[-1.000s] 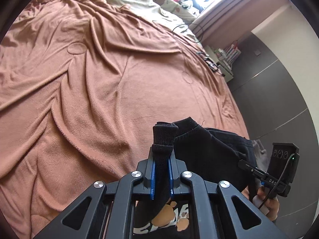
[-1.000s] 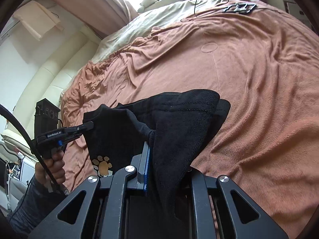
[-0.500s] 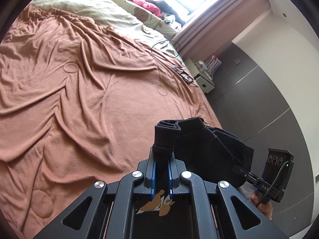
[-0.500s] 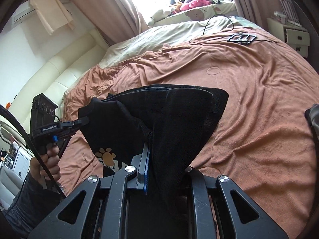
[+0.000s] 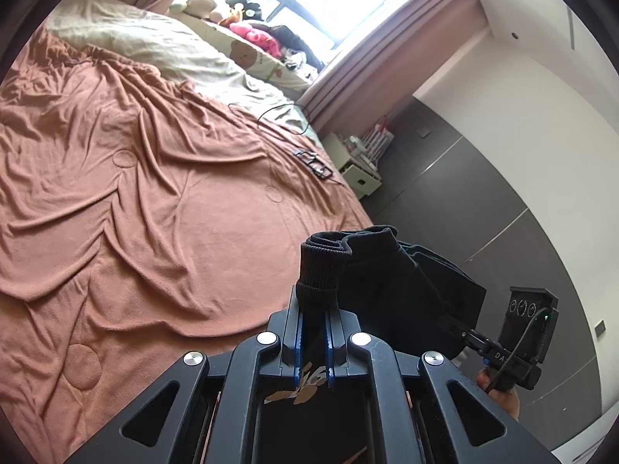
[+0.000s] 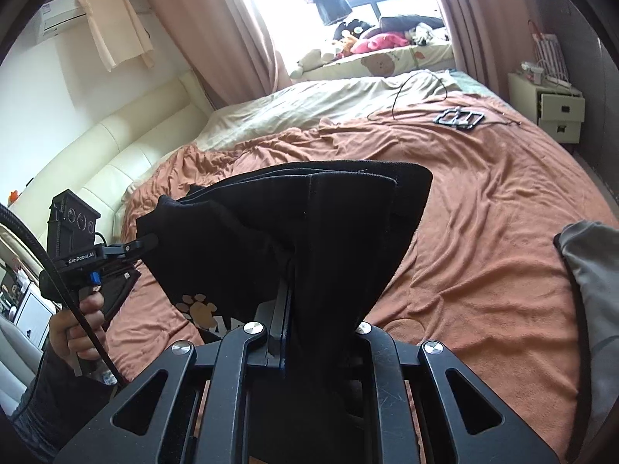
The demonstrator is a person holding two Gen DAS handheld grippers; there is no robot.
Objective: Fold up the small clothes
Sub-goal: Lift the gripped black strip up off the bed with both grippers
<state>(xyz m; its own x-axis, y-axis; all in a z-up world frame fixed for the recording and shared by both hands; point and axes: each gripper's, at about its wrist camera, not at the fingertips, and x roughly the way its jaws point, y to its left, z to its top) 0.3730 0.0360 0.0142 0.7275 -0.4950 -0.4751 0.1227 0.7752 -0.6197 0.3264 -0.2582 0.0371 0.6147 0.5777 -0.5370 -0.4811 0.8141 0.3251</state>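
Note:
A small black garment (image 5: 390,282) (image 6: 294,232) with a tan paw print (image 6: 199,311) hangs in the air between both grippers, above the brown bedspread (image 5: 154,201) (image 6: 495,208). My left gripper (image 5: 312,309) is shut on its ribbed cuff, which sticks up between the blue pads. My right gripper (image 6: 305,309) is shut on a bunched edge of the cloth, which drapes over and hides the right finger. Each view shows the other gripper held in a hand (image 6: 79,328) at the garment's far end.
A black frame-like object with a cable (image 6: 458,118) lies on the far part of the bed. Cream bedding and soft toys (image 6: 367,44) sit by the window. A white nightstand (image 6: 557,110) stands at the right. Grey cloth (image 6: 592,270) lies at the bed's right edge.
Both grippers have risen and tilted up with the garment held; the window and walls now show more, and the cloth hangs higher above the bed.

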